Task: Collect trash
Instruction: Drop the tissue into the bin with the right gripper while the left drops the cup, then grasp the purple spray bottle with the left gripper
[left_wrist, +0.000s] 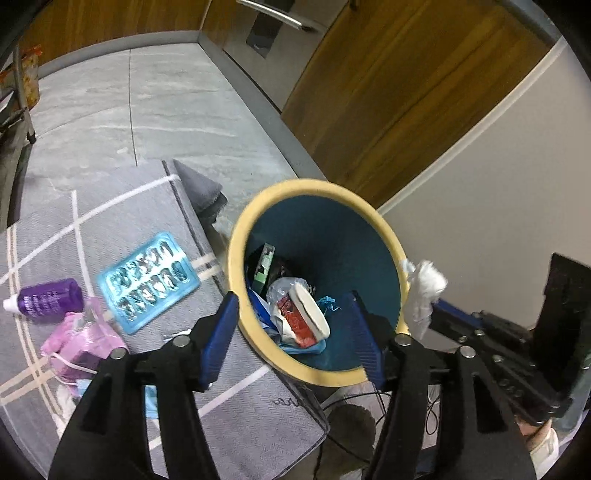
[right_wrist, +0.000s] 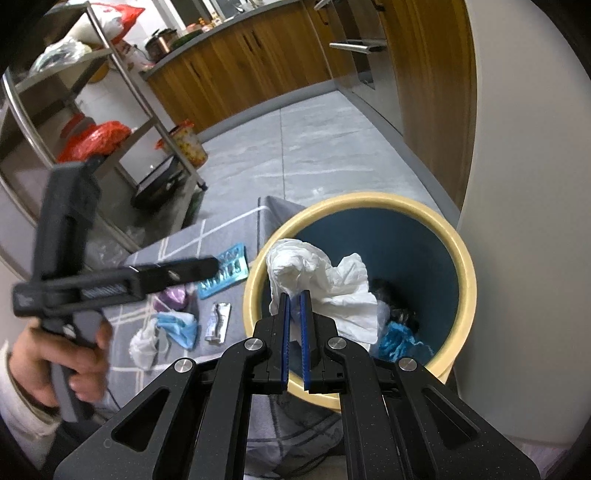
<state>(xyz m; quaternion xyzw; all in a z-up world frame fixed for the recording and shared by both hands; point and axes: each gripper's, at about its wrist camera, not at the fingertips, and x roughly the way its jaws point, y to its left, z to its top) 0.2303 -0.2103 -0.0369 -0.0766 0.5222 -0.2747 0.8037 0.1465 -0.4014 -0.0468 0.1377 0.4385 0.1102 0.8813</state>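
A round bin with a cream rim (left_wrist: 236, 240) (right_wrist: 469, 280) and teal inside stands at the edge of a grey rug (left_wrist: 122, 206). My left gripper (left_wrist: 291, 297) hangs open over the bin's near rim, nothing between its blue pads. Below it in the bin lie a red-and-white tub (left_wrist: 306, 314), a green box (left_wrist: 264, 266) and blue scraps. My right gripper (right_wrist: 294, 295) is shut on a crumpled white tissue (right_wrist: 325, 273) (left_wrist: 424, 288), held just above the rim. On the rug lie a blue blister tray (left_wrist: 147, 280), a purple bottle (left_wrist: 48, 299), a pink bag (left_wrist: 81, 339) and a silver wrapper (right_wrist: 218, 321).
A blue face mask (right_wrist: 177, 326) and white plastic (right_wrist: 142, 343) lie on the rug. A metal shelf rack (right_wrist: 122, 85) stands at the left, wooden cabinets (left_wrist: 388, 92) behind, a pale wall (right_wrist: 524, 221) beside the bin. A hand (right_wrist: 74, 354) holds the left gripper. Black cables (left_wrist: 354, 406) run near the bin's foot.
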